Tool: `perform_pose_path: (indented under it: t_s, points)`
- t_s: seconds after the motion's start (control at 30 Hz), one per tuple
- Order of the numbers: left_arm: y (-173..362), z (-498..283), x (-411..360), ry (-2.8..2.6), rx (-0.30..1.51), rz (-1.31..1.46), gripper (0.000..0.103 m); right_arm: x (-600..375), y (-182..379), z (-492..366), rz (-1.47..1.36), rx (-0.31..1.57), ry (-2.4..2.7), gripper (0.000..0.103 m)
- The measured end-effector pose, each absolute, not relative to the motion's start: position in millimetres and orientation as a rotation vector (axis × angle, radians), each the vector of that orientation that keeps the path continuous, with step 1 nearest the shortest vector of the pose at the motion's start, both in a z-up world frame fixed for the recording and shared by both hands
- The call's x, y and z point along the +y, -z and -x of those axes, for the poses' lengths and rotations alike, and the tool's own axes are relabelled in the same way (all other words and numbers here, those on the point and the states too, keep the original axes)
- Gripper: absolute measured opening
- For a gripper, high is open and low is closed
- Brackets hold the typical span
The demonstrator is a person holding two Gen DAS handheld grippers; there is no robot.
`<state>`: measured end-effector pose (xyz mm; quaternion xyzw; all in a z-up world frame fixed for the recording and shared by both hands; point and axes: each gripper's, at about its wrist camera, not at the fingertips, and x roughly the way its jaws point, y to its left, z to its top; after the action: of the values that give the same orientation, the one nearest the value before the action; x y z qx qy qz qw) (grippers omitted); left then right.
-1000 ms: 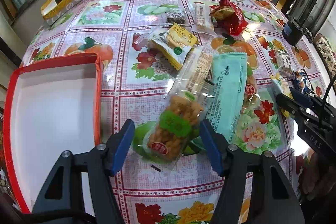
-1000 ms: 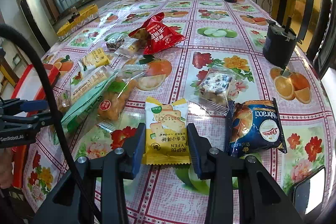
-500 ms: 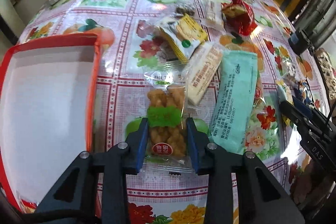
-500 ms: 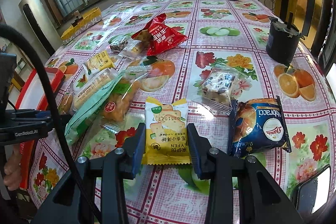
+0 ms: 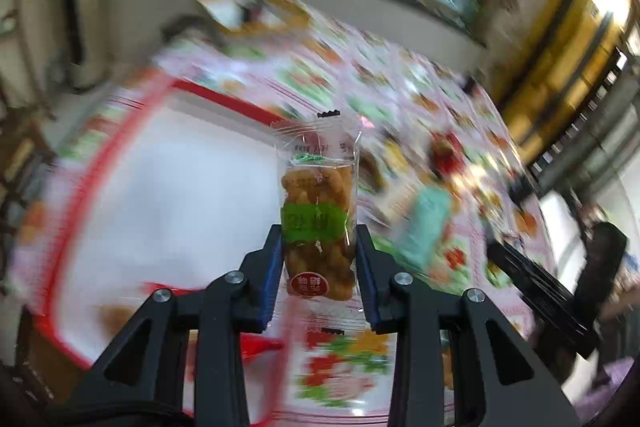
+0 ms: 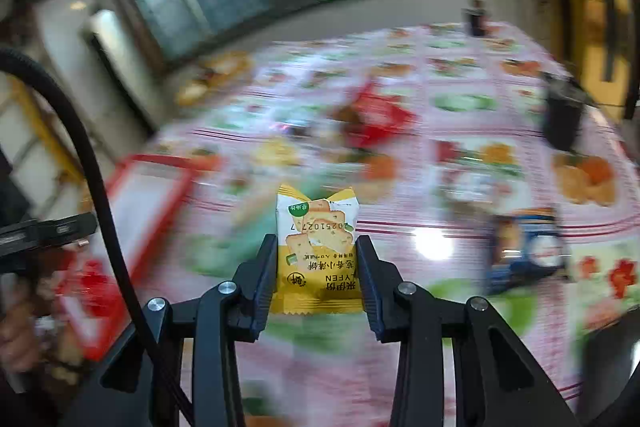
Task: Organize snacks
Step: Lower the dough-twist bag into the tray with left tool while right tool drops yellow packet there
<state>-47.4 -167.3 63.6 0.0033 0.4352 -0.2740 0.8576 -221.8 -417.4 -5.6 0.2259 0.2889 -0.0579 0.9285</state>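
My left gripper (image 5: 319,247) is shut on a clear packet of fried twists with a green label (image 5: 318,223) and holds it in the air over the red-rimmed white box (image 5: 168,195). My right gripper (image 6: 316,251) is shut on a yellow cracker packet (image 6: 316,247) and holds it lifted above the flowered tablecloth (image 6: 460,115). The red-rimmed box shows in the right wrist view (image 6: 144,191) at the left. Both views are blurred by motion.
A red snack bag (image 6: 380,111), a blue packet (image 6: 528,247) and a black container (image 6: 564,119) lie on the table. A mint-green packet (image 5: 424,227) lies right of the box. A yellow box (image 5: 248,11) sits at the far edge.
Both grippers have lifted their packets off the table. The left one, which closed on the twists packet, has swung left over the red-rimmed box. The right one has moved left too.
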Motion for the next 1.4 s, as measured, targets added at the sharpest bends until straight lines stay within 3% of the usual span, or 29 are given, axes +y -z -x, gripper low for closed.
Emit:
perform_pose_path:
  t_s: [0.2, 0.4, 0.6, 0.93, 1.1, 1.23, 1.27, 1.4]
  points:
    - [-81, 24, -103, 0.468, 0.890, 0.049, 0.036, -341, -29, 176, -0.426, 0.577, -0.134, 0.038]
    - [-49, -12, -67, 0.380, 0.942, 0.100, 0.036, -279, -23, 102, -0.388, 0.670, -0.241, 0.038]
    - [-10, -27, -59, 0.364, 1.046, 0.096, 0.036, -247, 3, 42, -0.315, 0.790, -0.224, 0.038]
    - [4, -39, -78, 0.356, 1.067, -0.037, 0.037, -245, 27, 31, -0.267, 0.861, -0.156, 0.038]
    - [2, -41, -71, 0.353, 1.081, -0.011, 0.055, -249, 25, 36, -0.313, 0.842, -0.177, 0.043]
    - [-25, -20, -69, 0.363, 0.960, 0.010, 0.075, -265, 4, 64, -0.356, 0.744, -0.176, 0.066]
    - [-30, -14, -73, 0.357, 0.929, -0.009, 0.078, -272, -2, 76, -0.381, 0.713, -0.185, 0.068]
    - [-47, 14, -104, 0.407, 0.858, -0.097, 0.079, -302, -11, 118, -0.468, 0.658, -0.181, 0.073]
